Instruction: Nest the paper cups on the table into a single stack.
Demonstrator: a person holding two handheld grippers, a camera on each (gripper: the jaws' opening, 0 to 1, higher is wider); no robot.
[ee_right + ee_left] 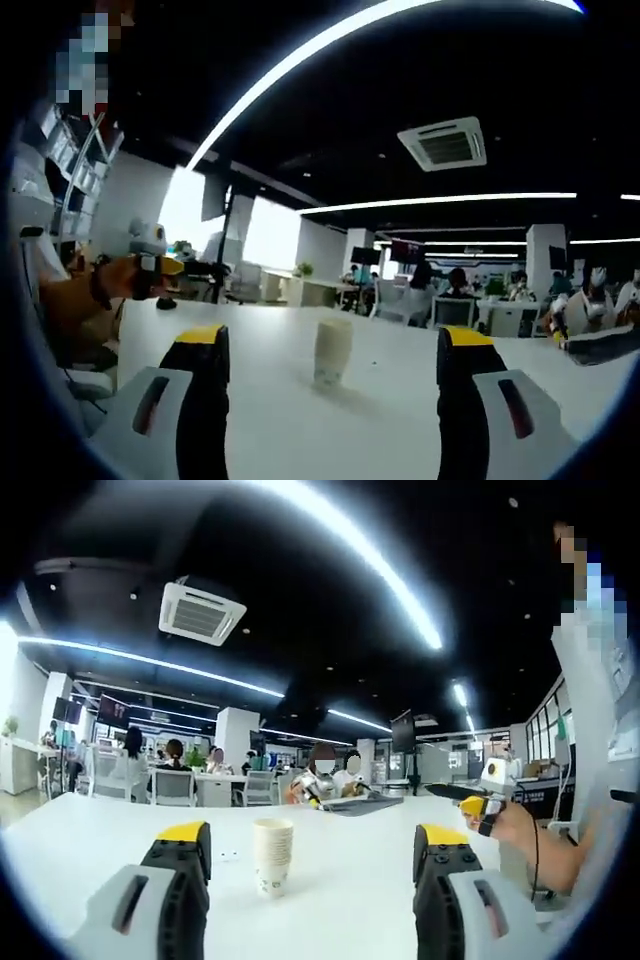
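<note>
A short stack of white paper cups [272,855] stands upright on the white table [110,835], a little left of centre between my left gripper's jaws. My left gripper [312,840] is open and holds nothing, its yellow-tipped jaws well short of the stack. At the right of that view a hand holds my right gripper [476,805] above the table's edge. In the right gripper view the same cup stack [332,352] stands ahead between the jaws of my right gripper [335,340], which is open and empty. My left gripper [150,265] shows there at the left, held in a hand.
A dark flat object [362,805] lies at the table's far edge. Behind it, several people sit at desks with chairs [172,785]. A person [590,730] stands close on the right of the left gripper view. Shelving [50,170] rises at the left of the right gripper view.
</note>
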